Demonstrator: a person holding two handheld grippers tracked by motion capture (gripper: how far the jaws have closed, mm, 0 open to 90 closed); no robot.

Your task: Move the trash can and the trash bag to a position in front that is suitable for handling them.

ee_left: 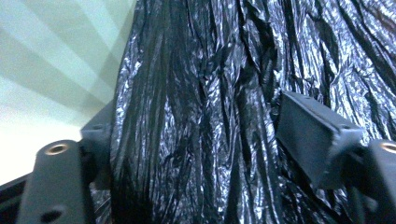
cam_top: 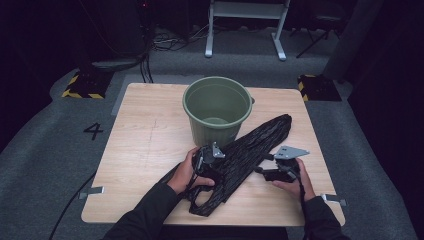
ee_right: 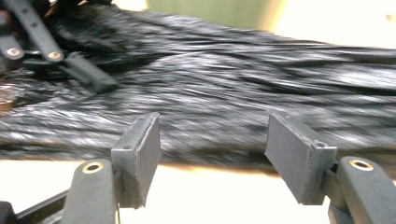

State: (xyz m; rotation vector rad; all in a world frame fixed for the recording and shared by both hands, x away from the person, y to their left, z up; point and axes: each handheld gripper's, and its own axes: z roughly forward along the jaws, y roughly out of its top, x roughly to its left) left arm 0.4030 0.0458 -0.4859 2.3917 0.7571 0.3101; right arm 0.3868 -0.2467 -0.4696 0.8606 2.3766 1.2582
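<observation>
The black plastic bag (cam_top: 250,150) was judged light, limp and slippery. The left tongs (ee_left: 196,154) were spread astride its bunched folds; the right tongs (ee_right: 212,158) were spread just short of its edge, where a gathered pinch was advised.

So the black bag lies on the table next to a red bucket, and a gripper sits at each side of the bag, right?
Not quite: the bucket is green, not red, as the high view shows. The black bag does lie on the table beside it, between the left gripper and right gripper.

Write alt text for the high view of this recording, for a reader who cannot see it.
A person at a wooden table holds a gripper in each hand over a long, crumpled black plastic bag lying diagonally beside an upright, empty green bucket. The left gripper is on the bag's near half; the right gripper sits at its right edge.
</observation>
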